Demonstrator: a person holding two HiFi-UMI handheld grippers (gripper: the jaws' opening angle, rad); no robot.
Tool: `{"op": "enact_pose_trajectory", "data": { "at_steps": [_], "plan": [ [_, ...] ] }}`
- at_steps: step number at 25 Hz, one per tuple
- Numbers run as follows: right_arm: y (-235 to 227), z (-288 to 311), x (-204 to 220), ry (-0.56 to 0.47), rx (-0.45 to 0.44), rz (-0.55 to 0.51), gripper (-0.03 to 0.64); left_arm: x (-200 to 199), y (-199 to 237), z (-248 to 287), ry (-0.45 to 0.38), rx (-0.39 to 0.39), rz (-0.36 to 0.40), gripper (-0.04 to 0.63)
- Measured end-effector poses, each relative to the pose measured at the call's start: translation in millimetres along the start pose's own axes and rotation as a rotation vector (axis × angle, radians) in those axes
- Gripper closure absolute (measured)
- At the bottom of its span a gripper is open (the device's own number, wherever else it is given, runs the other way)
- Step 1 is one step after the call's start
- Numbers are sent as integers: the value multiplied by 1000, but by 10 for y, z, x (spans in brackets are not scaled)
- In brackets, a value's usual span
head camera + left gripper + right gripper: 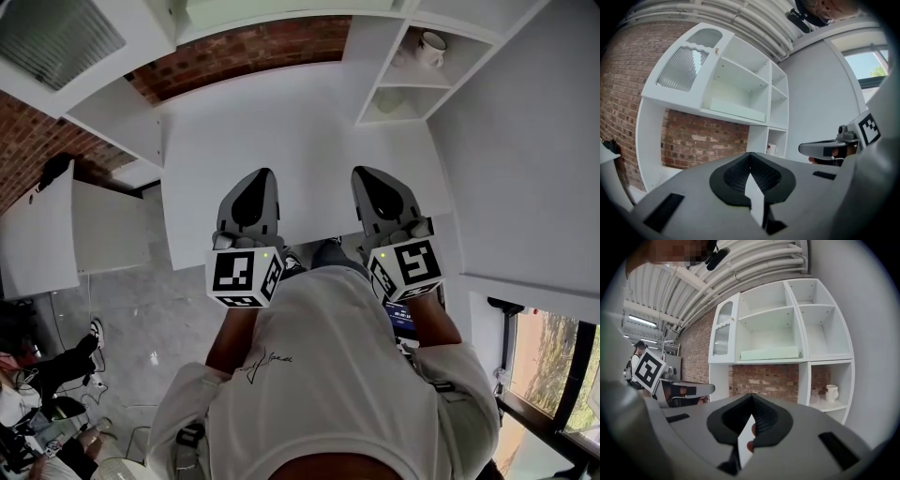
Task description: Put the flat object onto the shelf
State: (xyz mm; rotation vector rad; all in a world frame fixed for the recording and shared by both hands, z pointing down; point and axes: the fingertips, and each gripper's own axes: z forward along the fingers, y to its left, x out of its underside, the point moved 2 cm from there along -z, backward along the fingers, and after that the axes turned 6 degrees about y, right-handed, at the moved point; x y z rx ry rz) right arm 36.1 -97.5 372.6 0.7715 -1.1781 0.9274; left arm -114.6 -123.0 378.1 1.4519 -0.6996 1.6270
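Note:
A pale green flat board [771, 353] lies on the middle shelf of the white wall unit [820, 319], under two bare compartments; the left gripper view shows the board [736, 108] too. Both grippers hover side by side near the person's chest, over the front edge of the white table [281, 131] and well short of the shelves. My left gripper [265, 176] is shut, its jaws [750, 158] meeting in a point with nothing between them. My right gripper [362, 173] is shut as well [751, 398], and I see no object in it.
A white mug [831, 392] and a glass item [814, 395] stand in the low right compartment; the mug [432, 45] also shows in the head view. A cabinet with a ribbed glass door [682, 68] hangs at left. A brick wall [244, 52] is behind the table.

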Motion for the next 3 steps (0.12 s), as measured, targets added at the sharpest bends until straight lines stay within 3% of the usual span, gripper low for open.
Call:
{"op": "enact_pose_trajectory", "data": {
  "at_steps": [3],
  "plan": [
    [-3, 9, -9, 5, 0, 0, 589, -23, -10, 11, -3, 12, -2, 583]
  ]
}}
